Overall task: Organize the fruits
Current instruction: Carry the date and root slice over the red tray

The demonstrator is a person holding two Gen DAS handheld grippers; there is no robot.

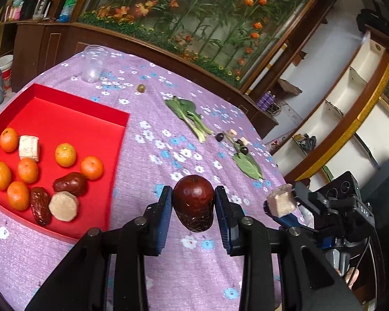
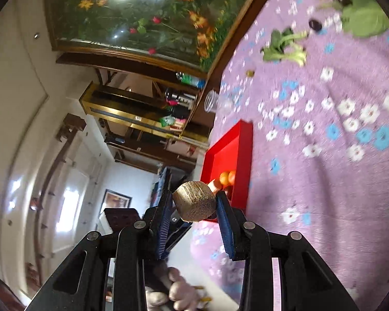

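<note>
Showing only leftward, left claw pinches dark red fruit; tray holds oranges

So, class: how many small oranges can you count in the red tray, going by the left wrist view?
6, all at the left of the red tray: top left, far left, middle, bottom, upper centre, right. None seems hidden.

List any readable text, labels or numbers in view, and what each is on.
No text reads clearly.
Right gripper: white digits on its body, too small to read.
Shelf bottles: labels blurred.
Cabinet: small sticker, blurred.
</note>
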